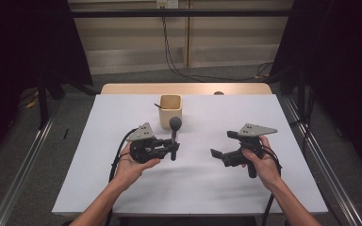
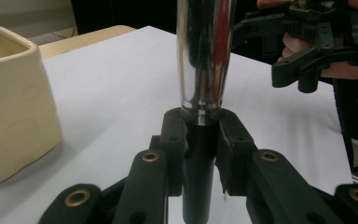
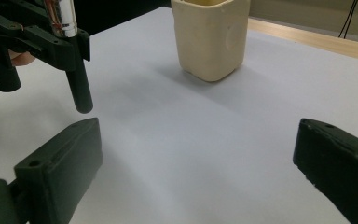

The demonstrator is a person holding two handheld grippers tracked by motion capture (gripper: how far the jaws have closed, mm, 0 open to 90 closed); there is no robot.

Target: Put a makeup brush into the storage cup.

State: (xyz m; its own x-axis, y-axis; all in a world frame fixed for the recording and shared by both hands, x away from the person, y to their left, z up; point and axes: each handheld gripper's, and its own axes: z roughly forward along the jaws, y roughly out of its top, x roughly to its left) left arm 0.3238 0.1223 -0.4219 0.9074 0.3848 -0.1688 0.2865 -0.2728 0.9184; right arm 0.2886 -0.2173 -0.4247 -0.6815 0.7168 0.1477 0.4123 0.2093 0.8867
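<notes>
From the high view, the left gripper [image 1: 172,149] is clamped on a microphone [image 1: 174,133] held upright, its round mesh head above the gripper and its dark stem poking out below. A cream cup [image 1: 170,110] stands just beyond the gripper on the white worktop [image 1: 193,188]. The right gripper [image 1: 219,154] hovers off to the side with its jaws spread and nothing between them. The risk I judge here: the microphone is top-heavy, so a quick swing toward the cup could tip it in the grip or knock the cup's rim.

In the left gripper view, the microphone [image 2: 204,60] rises straight out of the gripper [image 2: 200,135]; its body is a polished, mirror-like metal tube narrowing to a matt black stem. That slick, round surface could slide or twist between the hard plastic pads. The cup [image 2: 14,102], to this gripper's left, looks like glazed ceramic with soft, rounded corners.

In the right gripper view, the two black blocky fingers [image 3: 60,163] stand wide apart over bare worktop [image 3: 205,154]. The cup [image 3: 212,37] sits ahead of them, squarish and smooth, with the microphone stem [image 3: 79,88] hanging ahead and to the left, clear of the surface. Dropped from there, it would roll.
</notes>
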